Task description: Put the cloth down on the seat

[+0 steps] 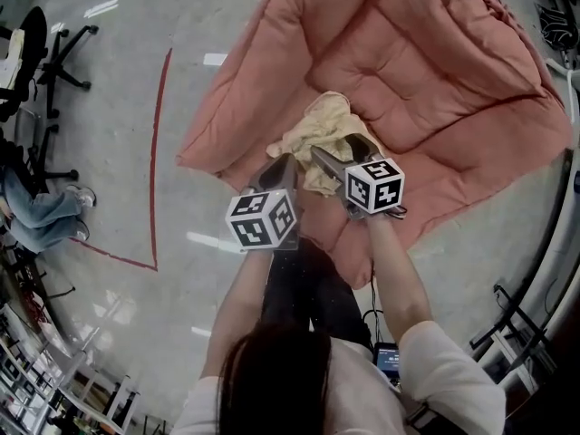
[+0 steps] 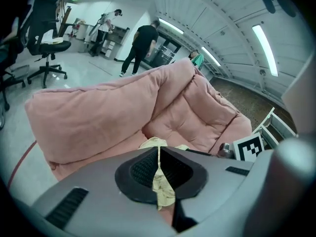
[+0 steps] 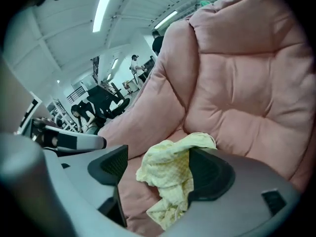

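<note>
A crumpled pale yellow cloth (image 1: 317, 130) lies on the front part of a big pink padded seat (image 1: 435, 71). My left gripper (image 1: 279, 165) is shut on the cloth, and in the left gripper view a thin fold of the cloth (image 2: 163, 181) is pinched between the dark pads of that gripper (image 2: 159, 149). My right gripper (image 1: 337, 148) stands open close beside it. In the right gripper view the cloth (image 3: 168, 169) sags between the wide jaws of the right gripper (image 3: 158, 157), leaning only on the right-hand pad. The seat (image 3: 247, 83) rises behind.
A red tape line (image 1: 159, 152) runs over the grey floor left of the seat. Office chairs (image 1: 54, 53) and a seated person's legs (image 1: 41, 211) are at the far left. Metal racks (image 1: 535, 306) stand at the right. People stand (image 2: 140, 43) far behind the seat.
</note>
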A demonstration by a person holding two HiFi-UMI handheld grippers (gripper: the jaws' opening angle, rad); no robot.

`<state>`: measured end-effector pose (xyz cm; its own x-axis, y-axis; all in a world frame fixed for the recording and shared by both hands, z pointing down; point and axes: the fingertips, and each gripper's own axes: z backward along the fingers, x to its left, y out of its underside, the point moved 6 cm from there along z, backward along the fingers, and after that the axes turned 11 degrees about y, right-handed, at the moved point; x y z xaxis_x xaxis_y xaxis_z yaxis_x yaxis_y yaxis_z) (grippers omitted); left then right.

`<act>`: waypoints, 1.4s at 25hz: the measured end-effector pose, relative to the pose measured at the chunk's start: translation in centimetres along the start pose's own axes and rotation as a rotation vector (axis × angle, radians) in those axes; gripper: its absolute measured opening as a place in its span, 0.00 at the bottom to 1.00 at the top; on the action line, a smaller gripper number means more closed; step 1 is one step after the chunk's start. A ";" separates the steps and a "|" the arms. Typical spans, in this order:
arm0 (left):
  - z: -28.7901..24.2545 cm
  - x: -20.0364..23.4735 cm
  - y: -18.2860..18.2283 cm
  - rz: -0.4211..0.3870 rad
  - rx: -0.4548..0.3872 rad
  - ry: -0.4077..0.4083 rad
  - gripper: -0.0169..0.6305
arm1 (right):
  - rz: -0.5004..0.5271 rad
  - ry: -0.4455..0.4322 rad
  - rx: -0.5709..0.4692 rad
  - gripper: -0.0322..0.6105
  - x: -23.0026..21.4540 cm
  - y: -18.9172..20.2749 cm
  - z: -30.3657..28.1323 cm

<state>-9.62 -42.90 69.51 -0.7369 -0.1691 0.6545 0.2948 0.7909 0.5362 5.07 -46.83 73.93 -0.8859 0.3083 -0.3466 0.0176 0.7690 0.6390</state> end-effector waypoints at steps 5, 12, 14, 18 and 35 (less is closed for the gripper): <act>3.1 -2.6 -2.4 0.009 -0.042 0.028 0.08 | -0.030 0.011 -0.052 0.62 2.1 -2.8 5.7; 8.4 -7.2 -4.2 -0.063 -0.093 0.079 0.08 | -0.033 -0.044 -0.210 0.62 6.0 -7.0 14.8; 9.6 -9.3 -3.7 -0.088 -0.099 0.089 0.08 | -0.019 -0.038 -0.231 0.62 6.4 -7.2 18.0; 13.2 -13.5 -4.0 -0.138 -0.146 0.129 0.08 | -0.002 -0.028 -0.275 0.62 8.0 -7.7 23.5; 23.0 -24.1 -4.3 -0.341 -0.228 0.194 0.08 | 0.102 0.010 -0.397 0.56 14.3 -8.7 35.8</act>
<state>-7.15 -28.71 39.21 -0.6941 -0.5216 0.4961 0.1973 0.5250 0.8279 8.81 -29.05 38.84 -0.8934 0.3646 -0.2623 -0.0732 0.4580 0.8859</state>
